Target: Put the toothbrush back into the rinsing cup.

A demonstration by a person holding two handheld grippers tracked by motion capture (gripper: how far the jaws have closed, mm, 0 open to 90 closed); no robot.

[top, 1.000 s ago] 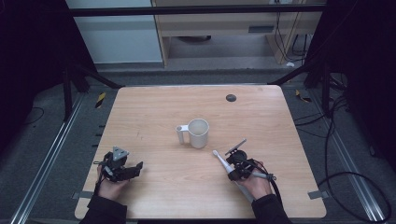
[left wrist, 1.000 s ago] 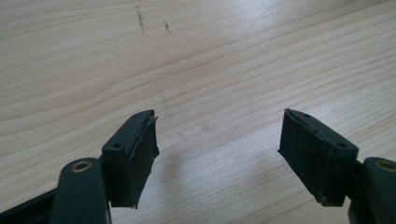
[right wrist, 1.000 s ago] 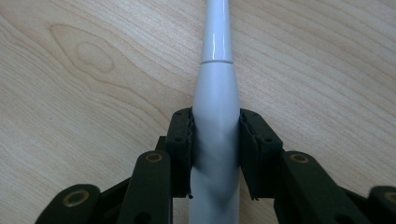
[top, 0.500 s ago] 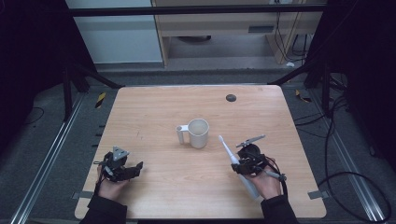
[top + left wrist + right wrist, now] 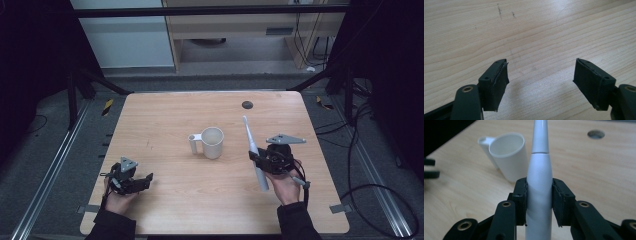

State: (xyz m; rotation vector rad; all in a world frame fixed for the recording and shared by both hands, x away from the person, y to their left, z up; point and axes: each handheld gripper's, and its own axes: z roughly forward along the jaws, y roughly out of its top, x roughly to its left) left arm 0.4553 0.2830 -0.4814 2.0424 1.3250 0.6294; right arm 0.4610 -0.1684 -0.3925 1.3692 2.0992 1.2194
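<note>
Toothbrush gripped upright-ish, mug just to its left

Right gripper [image 5: 539, 197] clamps the white toothbrush [image 5: 253, 152], long axis pointing away; mug [image 5: 211, 142] lies nearer it than the wide-open, empty left gripper [image 5: 540, 82]

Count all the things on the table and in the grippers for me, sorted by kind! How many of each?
White mug: 1
White electric toothbrush, clamped in the right gripper: 1
Grippers, counting the open left gripper: 2
Total: 4

Wooden table [image 5: 165, 120] (grey floor [image 5: 50, 135] around)
</note>
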